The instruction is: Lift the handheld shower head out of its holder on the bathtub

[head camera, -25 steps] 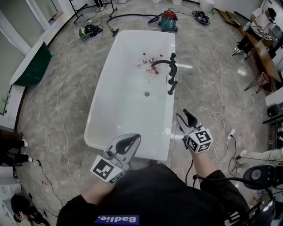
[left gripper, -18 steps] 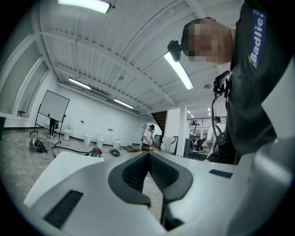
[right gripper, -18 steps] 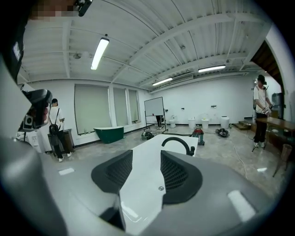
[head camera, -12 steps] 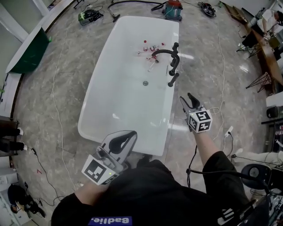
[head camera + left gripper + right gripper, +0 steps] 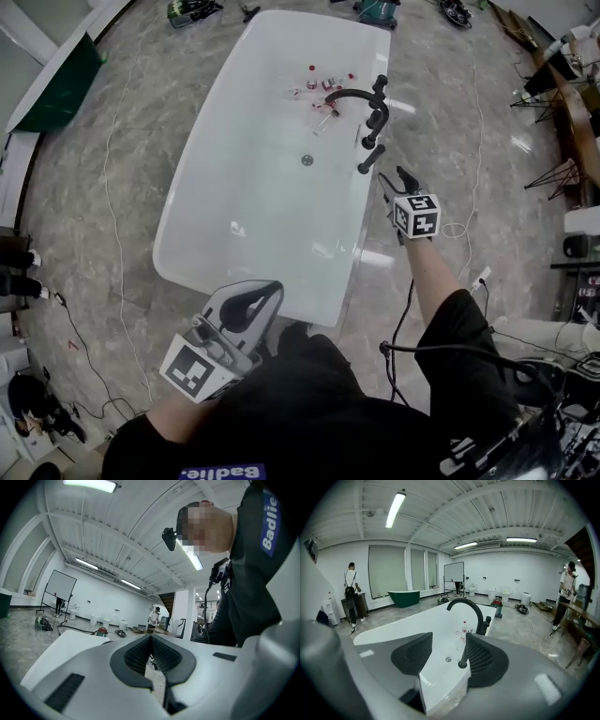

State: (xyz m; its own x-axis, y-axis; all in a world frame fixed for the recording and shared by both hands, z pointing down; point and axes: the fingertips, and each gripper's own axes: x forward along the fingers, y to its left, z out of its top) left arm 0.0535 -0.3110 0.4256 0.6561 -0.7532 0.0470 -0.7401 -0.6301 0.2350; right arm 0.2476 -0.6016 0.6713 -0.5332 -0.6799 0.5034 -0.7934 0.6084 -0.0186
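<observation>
The white bathtub (image 5: 202, 225) has a black curved faucet (image 5: 352, 96) on its right rim. Beside the faucet the black handheld shower head (image 5: 370, 159) stands slanted in its holder. In the right gripper view the shower head (image 5: 464, 648) rises past the tub rim, under the faucet spout (image 5: 467, 605). My right gripper (image 5: 394, 178) hovers just short of it, outside the rim. Its jaws are opening and nothing is between its pads (image 5: 412, 653). My left gripper (image 5: 267, 292) hangs by the tub's near end, tips together and holding nothing.
Small bottles (image 5: 323, 89) lie in the tub near the drain (image 5: 307, 160). Cables run over the marble floor (image 5: 112, 187) on both sides. A green tub (image 5: 402, 597) and a standing person (image 5: 350, 592) are far off at the left.
My right gripper has moved forward along the tub's right side toward the faucet and shower head, with its jaws spreading wider. The left gripper stayed near the tub's near end.
</observation>
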